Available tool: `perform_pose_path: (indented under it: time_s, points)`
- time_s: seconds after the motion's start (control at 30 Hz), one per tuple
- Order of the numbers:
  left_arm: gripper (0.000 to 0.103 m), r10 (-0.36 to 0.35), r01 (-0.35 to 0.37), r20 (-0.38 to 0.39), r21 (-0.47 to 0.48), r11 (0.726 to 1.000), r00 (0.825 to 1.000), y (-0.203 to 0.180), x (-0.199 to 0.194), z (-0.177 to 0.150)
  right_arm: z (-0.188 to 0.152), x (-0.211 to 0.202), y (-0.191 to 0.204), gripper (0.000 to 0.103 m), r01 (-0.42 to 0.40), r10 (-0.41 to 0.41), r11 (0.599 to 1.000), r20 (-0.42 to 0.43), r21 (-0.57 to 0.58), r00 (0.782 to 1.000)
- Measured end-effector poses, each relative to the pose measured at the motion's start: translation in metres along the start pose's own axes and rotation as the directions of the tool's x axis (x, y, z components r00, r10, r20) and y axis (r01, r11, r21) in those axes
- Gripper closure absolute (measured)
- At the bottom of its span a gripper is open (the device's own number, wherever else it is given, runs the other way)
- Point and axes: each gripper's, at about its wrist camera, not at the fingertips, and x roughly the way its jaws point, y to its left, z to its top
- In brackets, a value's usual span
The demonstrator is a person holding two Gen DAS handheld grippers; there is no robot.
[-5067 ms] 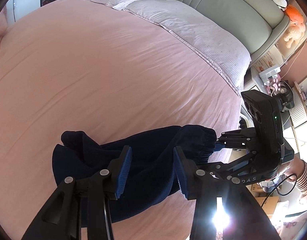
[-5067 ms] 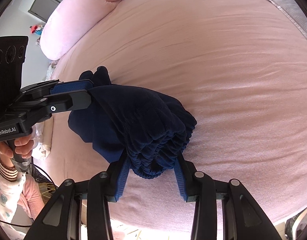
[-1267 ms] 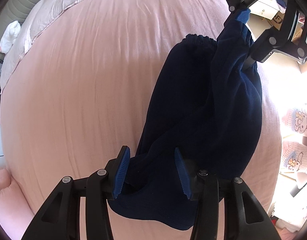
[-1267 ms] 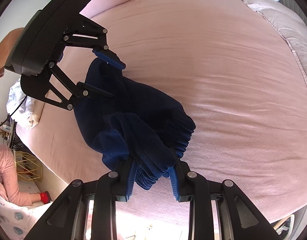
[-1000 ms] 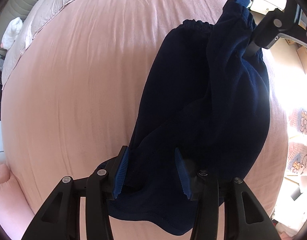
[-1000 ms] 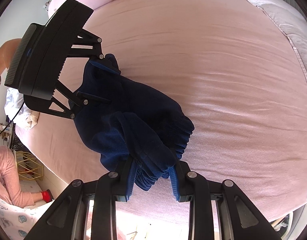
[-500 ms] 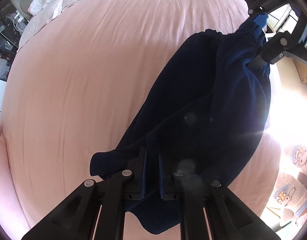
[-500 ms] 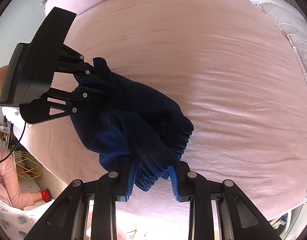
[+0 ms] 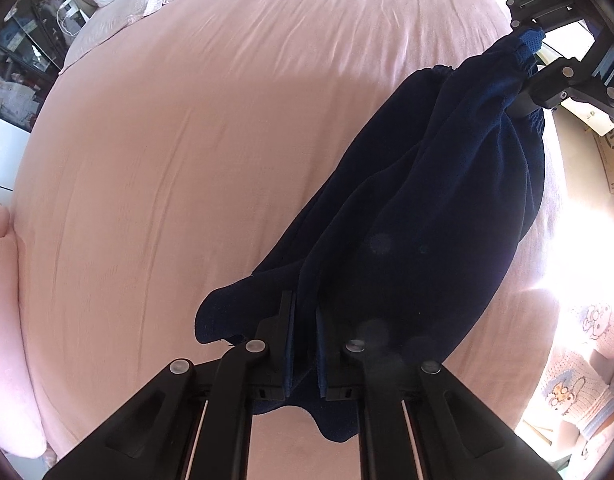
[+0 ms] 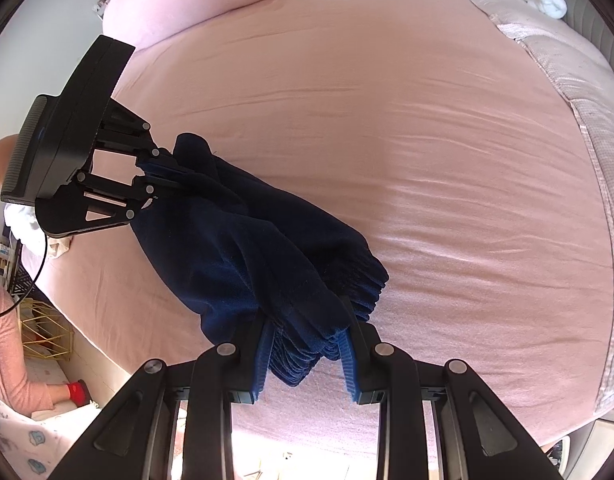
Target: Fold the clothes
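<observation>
In the left wrist view we are gripping the near hem end of the navy trousers (image 9: 427, 208) with the left gripper (image 9: 305, 344), its jaws pinched nearly together on the cloth. The garment is stretching away to the far right, where the right gripper (image 9: 527, 68) is holding the gathered waistband above the bed (image 9: 187, 140).

In the right wrist view we are clamping the bunched elastic waist between part-open jaws — thick folds filling the gap. The trousers look soft, ribbed and doubled lengthwise. We judge this the lift-and-straighten step; next we will likely be laying them flat and bringing the ends together.
</observation>
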Motion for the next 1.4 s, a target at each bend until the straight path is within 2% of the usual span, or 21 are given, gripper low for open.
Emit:
perform_pose_path:
  time_s: [0.1,0.33,0.43,0.47,0.53,0.63,0.9,1.0,1.07,1.1,1.23,1.3,1.33,1.37,1.4]
  points:
    - [0.096,0.006,-0.006,-0.005,-0.028,1.0,1.0,0.01,0.002,0.002,0.003,0.004,-0.005,0.074,-0.005,0.005,1.0,0.002,0.03,1.0]
    - [0.095,0.048,-0.049,-0.022,-0.068,0.996,0.999,0.028,0.016,0.01,0.012,0.014,-0.032,0.074,-0.093,0.095,0.974,0.005,0.204,0.996]
    - [0.095,0.099,-0.101,-0.032,-0.072,0.992,0.995,0.035,0.023,0.015,0.018,0.015,-0.032,0.074,-0.064,0.063,0.978,0.007,0.196,0.998]
    - [0.095,0.101,-0.104,-0.04,-0.084,0.991,0.994,0.038,0.026,0.016,0.02,0.016,-0.032,0.074,-0.039,0.039,0.981,0.004,0.192,0.999]
    - [0.095,0.062,-0.067,-0.046,-0.128,0.989,0.997,0.045,0.032,0.018,0.021,0.02,-0.034,0.074,-0.009,0.011,0.98,-0.007,0.201,1.0]
    - [0.094,0.042,-0.049,-0.043,-0.182,0.982,0.998,0.053,0.042,0.019,0.019,0.03,-0.042,0.073,-0.023,0.032,0.966,-0.029,0.257,0.999]
    - [0.092,0.143,-0.148,-0.043,-0.148,0.978,0.989,0.046,0.062,0.031,0.015,0.041,-0.055,0.061,-0.014,0.028,0.949,-0.042,0.314,0.999]
    - [0.092,0.111,-0.116,-0.034,-0.218,0.969,0.993,0.057,0.063,0.035,0.013,0.042,-0.059,0.058,-0.026,0.042,0.938,-0.037,0.346,0.998]
    - [0.091,0.053,-0.053,-0.009,-0.318,0.947,0.999,0.072,0.059,0.035,0.012,0.042,-0.06,0.057,-0.036,0.049,0.935,-0.03,0.354,0.998]
    - [0.091,0.016,-0.012,0.006,-0.376,0.926,1.0,0.08,0.058,0.034,0.012,0.041,-0.06,0.057,-0.04,0.051,0.935,-0.025,0.352,0.998]
    - [0.088,-0.089,0.126,0.091,-0.577,0.807,0.992,0.112,0.052,0.024,0.009,0.04,-0.064,0.056,-0.083,0.094,0.918,-0.009,0.387,0.996]
    - [0.08,-0.114,0.175,0.136,-0.637,0.751,0.984,0.122,0.051,0.018,0.008,0.041,-0.065,0.056,-0.106,0.114,0.915,0.001,0.39,0.993]
    - [0.072,-0.109,0.177,0.143,-0.66,0.73,0.984,0.126,0.051,0.015,0.007,0.041,-0.066,0.056,-0.117,0.124,0.913,0.006,0.391,0.992]
    - [0.059,-0.104,0.179,0.15,-0.681,0.71,0.983,0.13,0.051,0.013,0.006,0.042,-0.067,0.056,-0.129,0.137,0.909,0.01,0.397,0.991]
    - [0.054,-0.099,0.184,0.161,-0.695,0.695,0.982,0.134,0.05,0.01,0.004,0.043,-0.069,0.056,-0.142,0.149,0.903,0.014,0.406,0.989]
